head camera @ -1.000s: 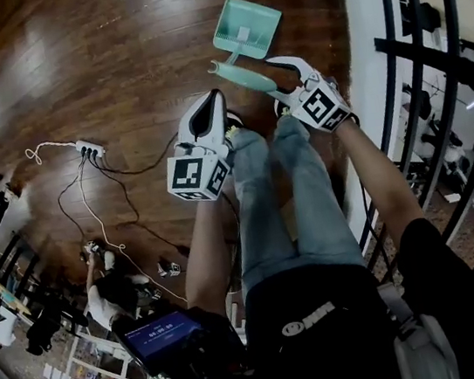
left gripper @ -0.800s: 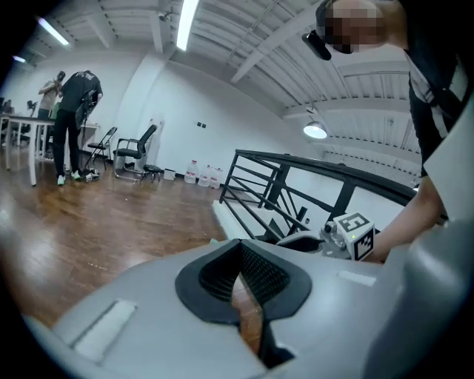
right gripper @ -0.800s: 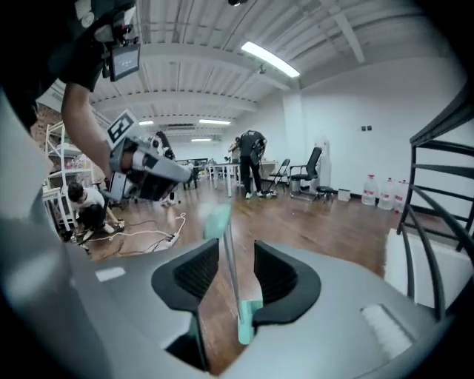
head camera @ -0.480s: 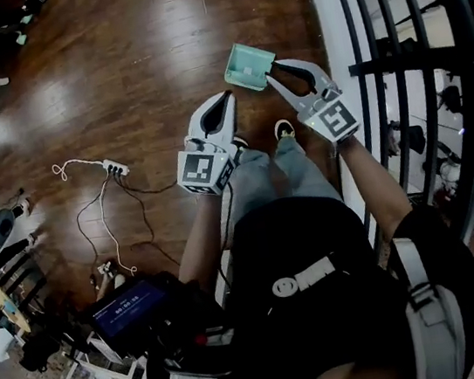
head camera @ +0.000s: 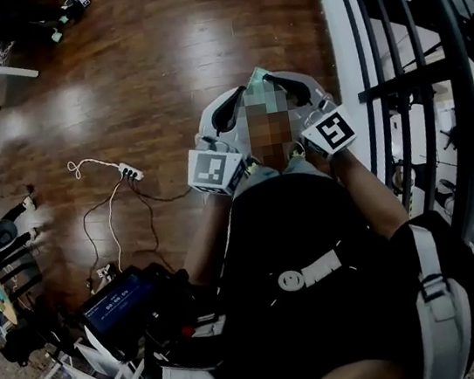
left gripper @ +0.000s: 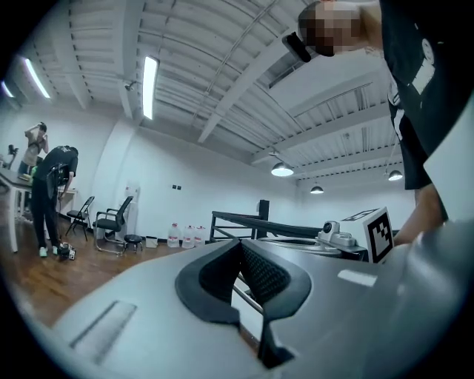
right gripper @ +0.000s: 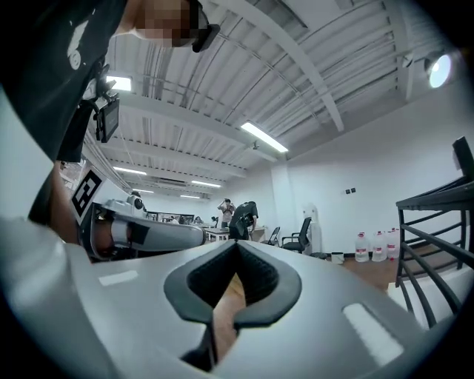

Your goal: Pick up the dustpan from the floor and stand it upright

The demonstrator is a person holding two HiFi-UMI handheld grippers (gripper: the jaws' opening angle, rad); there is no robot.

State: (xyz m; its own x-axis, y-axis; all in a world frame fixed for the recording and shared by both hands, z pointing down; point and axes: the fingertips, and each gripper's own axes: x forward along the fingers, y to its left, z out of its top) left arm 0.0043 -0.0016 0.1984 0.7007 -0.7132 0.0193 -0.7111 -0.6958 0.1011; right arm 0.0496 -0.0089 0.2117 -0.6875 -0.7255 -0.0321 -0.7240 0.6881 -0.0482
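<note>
We see the left tongs (left gripper: 238, 243) pressed together with nothing in them; the right tongs (right gripper: 237, 245) have just been closing and meet as well, empty, with only the wooden floor (right gripper: 224, 314) showing through the gap behind the pads. From the head view, a mint sliver of the dustpan (head camera: 257, 74) peeks out between both tips, mostly hidden – whether it stands upright we cannot tell

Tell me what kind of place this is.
Probably an open office or lab-style workspace: a dark wood floor, an office chair, big water bottles along the white wall, and strip lights on a bare beamed ceiling.
</note>
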